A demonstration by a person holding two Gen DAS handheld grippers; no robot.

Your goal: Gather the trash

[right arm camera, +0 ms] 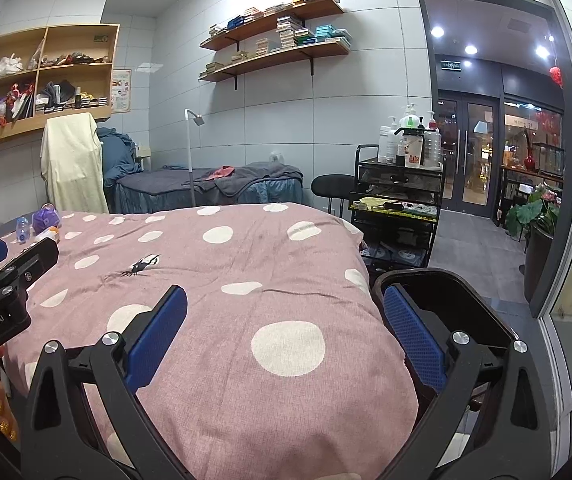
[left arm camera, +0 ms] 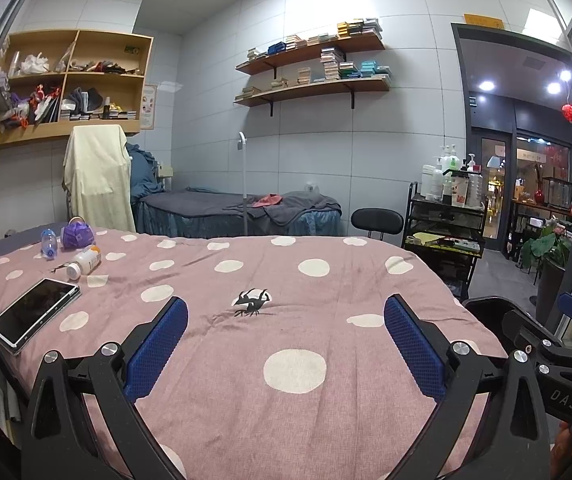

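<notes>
Left wrist: white bottle [left arm camera: 84, 262] lying capped, contents perhaps unreadable

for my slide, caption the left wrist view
Open left gripper over polka-dot bedspread, bottles and tablet beyond.

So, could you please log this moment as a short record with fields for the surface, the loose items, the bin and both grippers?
surface: bed with pink polka-dot cover
loose items: clear bottle, purple wrapper, white pill bottle, all lying at the far left of the bed
also on bed: tablet, black spider print
bin: black bin off the bed's right edge
left gripper: open, empty
right gripper: open, empty
</notes>
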